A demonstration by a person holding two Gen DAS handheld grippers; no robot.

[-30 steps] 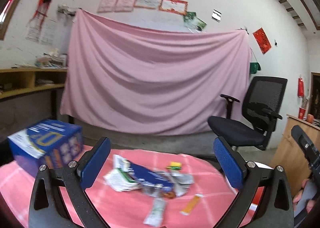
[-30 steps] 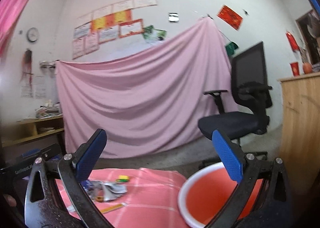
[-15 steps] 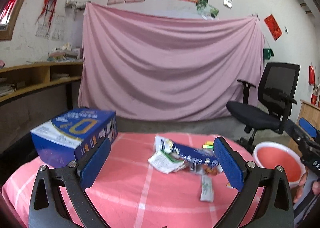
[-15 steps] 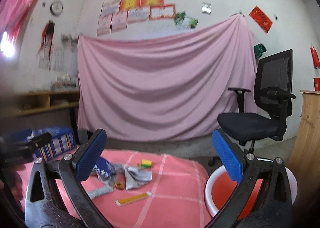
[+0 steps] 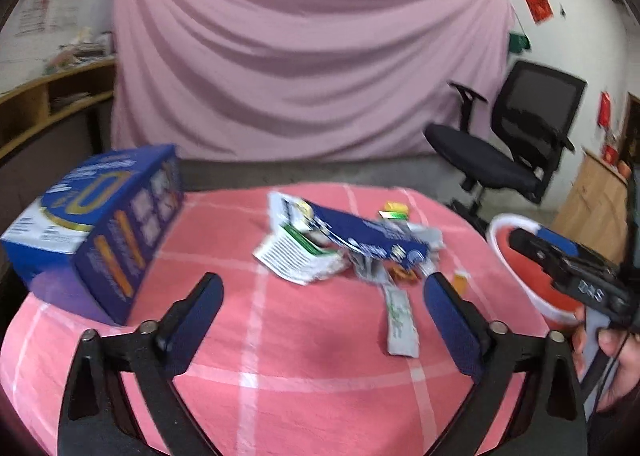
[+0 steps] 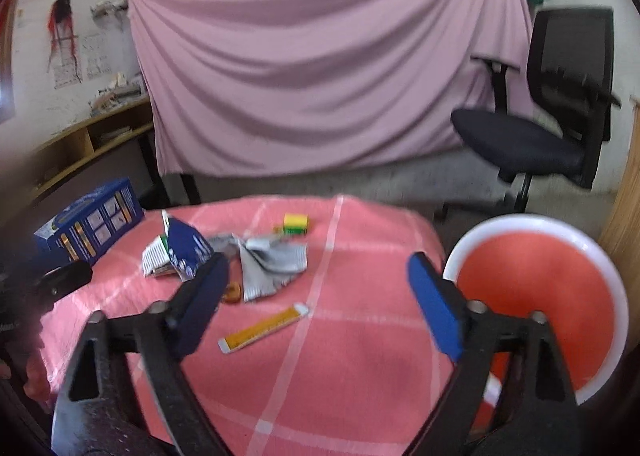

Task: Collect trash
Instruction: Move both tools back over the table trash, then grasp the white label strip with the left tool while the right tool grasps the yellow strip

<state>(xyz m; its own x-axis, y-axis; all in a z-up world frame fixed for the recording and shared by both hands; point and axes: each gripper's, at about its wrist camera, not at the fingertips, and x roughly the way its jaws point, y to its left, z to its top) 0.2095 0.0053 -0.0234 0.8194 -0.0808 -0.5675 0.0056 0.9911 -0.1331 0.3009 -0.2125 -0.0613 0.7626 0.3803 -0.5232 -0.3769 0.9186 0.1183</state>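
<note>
One red basin [image 6: 536, 288], nothing visible inside, beside the table [image 6: 360, 356].

black frames, blue pads [image 5: 450, 320], silver screws

Pink checked table [image 6: 360, 336]: blue box [image 5: 96, 232], wrapper pile [image 5: 344, 248], yellow stick [image 6: 264, 330].

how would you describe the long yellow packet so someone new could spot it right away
Start at the round table with the pink checked cloth, then find the heap of crumpled wrappers near its middle. The yellow packet lies flat by itself on the near side of that heap, toward the red tub. It is the only long thin orange-yellow strip with white ends.
</note>
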